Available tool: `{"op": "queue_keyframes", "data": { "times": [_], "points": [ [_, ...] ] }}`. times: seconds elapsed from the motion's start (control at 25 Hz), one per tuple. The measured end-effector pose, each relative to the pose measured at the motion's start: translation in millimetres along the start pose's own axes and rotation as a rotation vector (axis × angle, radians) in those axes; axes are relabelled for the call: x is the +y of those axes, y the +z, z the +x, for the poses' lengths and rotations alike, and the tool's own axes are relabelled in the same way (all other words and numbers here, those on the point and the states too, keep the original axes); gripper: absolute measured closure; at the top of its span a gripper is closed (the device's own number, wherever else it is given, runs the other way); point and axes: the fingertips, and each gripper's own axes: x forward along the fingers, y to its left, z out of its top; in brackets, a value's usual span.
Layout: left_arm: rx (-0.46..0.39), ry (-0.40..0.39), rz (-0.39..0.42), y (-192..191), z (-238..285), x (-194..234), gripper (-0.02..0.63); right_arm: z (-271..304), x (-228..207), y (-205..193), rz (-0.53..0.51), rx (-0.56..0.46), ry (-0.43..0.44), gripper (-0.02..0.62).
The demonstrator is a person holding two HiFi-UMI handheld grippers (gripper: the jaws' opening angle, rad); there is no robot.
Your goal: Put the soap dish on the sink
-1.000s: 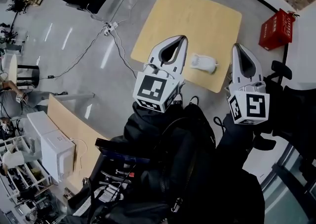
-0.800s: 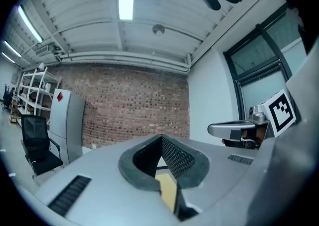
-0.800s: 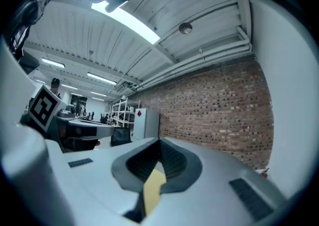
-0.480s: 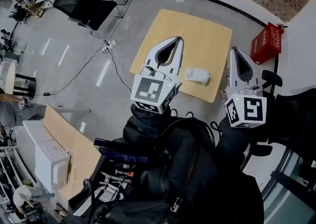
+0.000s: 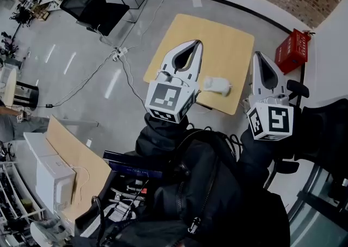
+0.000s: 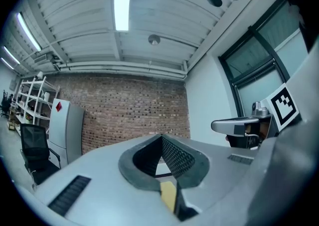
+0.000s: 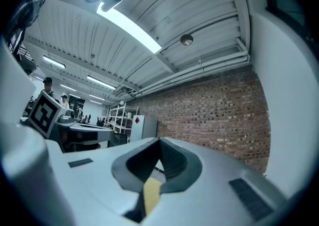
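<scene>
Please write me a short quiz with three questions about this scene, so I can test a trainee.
1. True or false: the left gripper holds something between its fingers.
2. Where does the white object lie? A) on a shelf B) on the wooden table C) on the floor
3. Fill in: the box near the wall is ____ in colour.

Key: 1 false, the fingers are shut on nothing. 2 B. 3 red.
</scene>
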Motion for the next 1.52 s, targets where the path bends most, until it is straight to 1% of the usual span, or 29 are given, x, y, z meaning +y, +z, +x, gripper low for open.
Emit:
{"op": "queue_keyframes", "data": {
  "times": [0.32, 0.52, 1.0, 1.52],
  "points": [
    [0.02, 0.003, -0.004, -8.5, -1.0, 0.3, 0.604, -1.0, 1.9, -2.3, -0.003, 0.009, 0.001, 0.588],
    [0.024, -0.002, -0.005, -11.1, 1.5, -1.5, 0.603, -1.2, 0.9, -6.4, 0.0, 0.016, 0.001, 0.589],
    [0.016, -0.014, 0.002, -9.5, 2.9, -5.0, 0.604, -1.3, 3.6, -0.5, -0.016, 0.001, 0.009, 0.589],
    [0.036, -0.01, -0.006, -18.2, 2.8, -4.2, 0.604, -0.7, 3.9, -6.2, -0.007, 0.014, 0.014, 0.589]
  ]
}}
